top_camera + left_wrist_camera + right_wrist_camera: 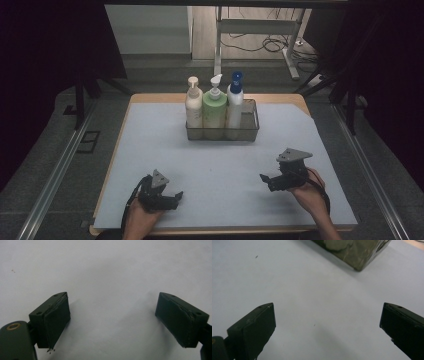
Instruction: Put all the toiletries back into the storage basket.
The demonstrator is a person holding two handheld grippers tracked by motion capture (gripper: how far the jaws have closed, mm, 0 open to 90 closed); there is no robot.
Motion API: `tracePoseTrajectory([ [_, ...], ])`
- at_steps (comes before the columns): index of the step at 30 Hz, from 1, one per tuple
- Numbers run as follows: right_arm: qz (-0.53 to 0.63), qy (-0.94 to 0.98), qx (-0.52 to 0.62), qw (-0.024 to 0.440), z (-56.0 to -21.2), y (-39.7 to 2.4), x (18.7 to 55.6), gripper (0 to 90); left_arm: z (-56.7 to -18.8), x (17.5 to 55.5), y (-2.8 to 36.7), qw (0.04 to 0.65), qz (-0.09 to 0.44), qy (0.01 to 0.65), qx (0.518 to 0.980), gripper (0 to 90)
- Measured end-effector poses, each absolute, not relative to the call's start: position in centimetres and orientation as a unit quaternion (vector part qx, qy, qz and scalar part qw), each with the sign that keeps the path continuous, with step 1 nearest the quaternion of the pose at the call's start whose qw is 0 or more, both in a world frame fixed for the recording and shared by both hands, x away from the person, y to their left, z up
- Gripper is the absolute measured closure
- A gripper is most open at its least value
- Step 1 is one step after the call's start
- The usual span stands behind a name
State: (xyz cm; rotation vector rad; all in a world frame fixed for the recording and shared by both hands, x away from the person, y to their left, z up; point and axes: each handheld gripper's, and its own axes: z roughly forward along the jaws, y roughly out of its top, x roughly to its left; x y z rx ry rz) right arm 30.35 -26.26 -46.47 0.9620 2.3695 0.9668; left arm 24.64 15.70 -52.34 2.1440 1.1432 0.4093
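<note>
- The wire basket stands near the far edge of the bench, midway between its side edges, well apart from both grippers.
- Three pump bottles stand upright in it, side by side: a cream bottle, a green bottle and a white bottle with a blue pump.
- The left gripper hovers near the near edge, left of centre, jaws apart with nothing between them.
- The right gripper sits nearer the right edge, its jaws also spread wide and empty; a corner of the basket shows ahead in the right gripper view.
- A pale blue-grey mat covers most of the wooden bench.
- Beyond the bench lie grey floor, a metal frame and loose cables; the sides are dark.
</note>
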Motion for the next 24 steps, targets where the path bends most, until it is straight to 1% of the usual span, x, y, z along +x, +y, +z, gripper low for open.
tracePoseTrajectory([
  [5, 0.345, 0.849, 0.351, 0.193, -47.9, -26.7, 29.7, 0.0, -52.3, 24.6, 15.7, 0.332, 0.157, 0.437, 0.821, 12.1],
  [7, 0.342, 0.85, 0.357, 0.182, -49.0, -27.1, 29.3, 0.0, -52.3, 24.6, 15.7, 0.332, 0.157, 0.437, 0.821, 12.1],
  [17, 0.335, 0.851, 0.372, 0.157, -52.0, -27.8, 28.8, 0.0, -52.3, 24.6, 15.7, 0.332, 0.157, 0.437, 0.821, 12.1],
  [24, 0.336, 0.847, 0.382, 0.152, -52.1, -28.0, 28.9, 0.0, -52.3, 24.6, 15.7, 0.33, 0.157, 0.437, 0.822, 12.1],
])
